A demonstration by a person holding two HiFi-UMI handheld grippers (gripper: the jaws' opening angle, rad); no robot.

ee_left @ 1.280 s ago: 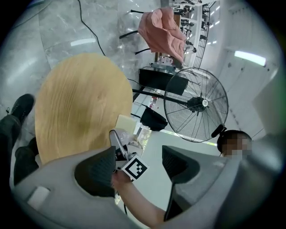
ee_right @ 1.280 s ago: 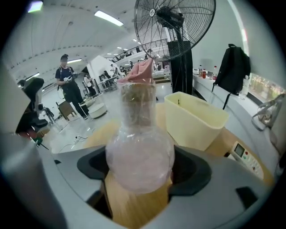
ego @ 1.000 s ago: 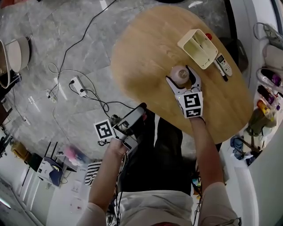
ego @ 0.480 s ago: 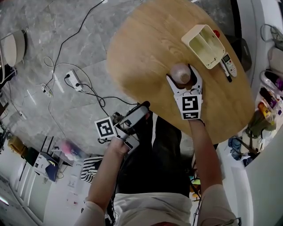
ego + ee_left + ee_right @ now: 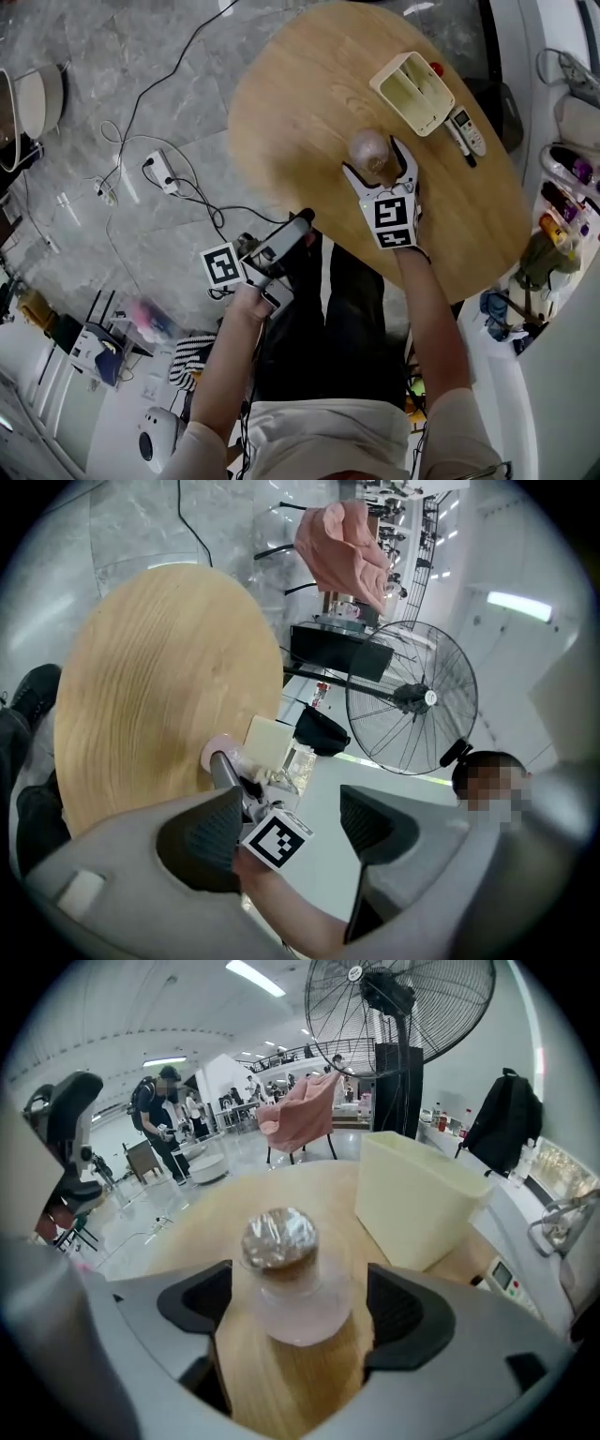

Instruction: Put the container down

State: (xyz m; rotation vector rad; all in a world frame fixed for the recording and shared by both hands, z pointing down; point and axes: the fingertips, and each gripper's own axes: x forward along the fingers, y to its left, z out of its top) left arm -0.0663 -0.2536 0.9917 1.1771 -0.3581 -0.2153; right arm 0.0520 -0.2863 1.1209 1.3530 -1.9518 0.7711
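Far left, over grey marbled floor (image 5: 112, 56) strewn with black cables and a white power strip (image 5: 159, 172): left gripper (image 5: 298, 225), off the table's 7 o'clock edge. Jaws spread wide, dark ribbed pads bare, nothing between.

Next, the table (image 5: 281, 103): oval, pale wood, fine straight grain, matte.

Near its middle, the container (image 5: 368, 150): small round jar, frosted and see-through, with a crinkled, shiny, foil-like top. Upright on the wood, between the jaws of the right gripper (image 5: 376, 157), which reaches in from 6 o'clock. Jaws opening, pads flanking the jar's sides and not pressing.

At 1 o'clock of the jar, apart from it: cream plastic bin (image 5: 412, 92), rectangular, smooth-walled, divided inside. Just beside it at 4 o'clock, two slim remotes (image 5: 466, 131).

Seen only from the head: the bin's inner divider.

Seen only from the right gripper: the foil's creases, a pink armchair (image 5: 300, 1110) at 12 o'clock, a black backpack (image 5: 506, 1115) at 2 o'clock.

Seen from both grippers, not from the head: a big wire-caged fan (image 5: 412, 697).
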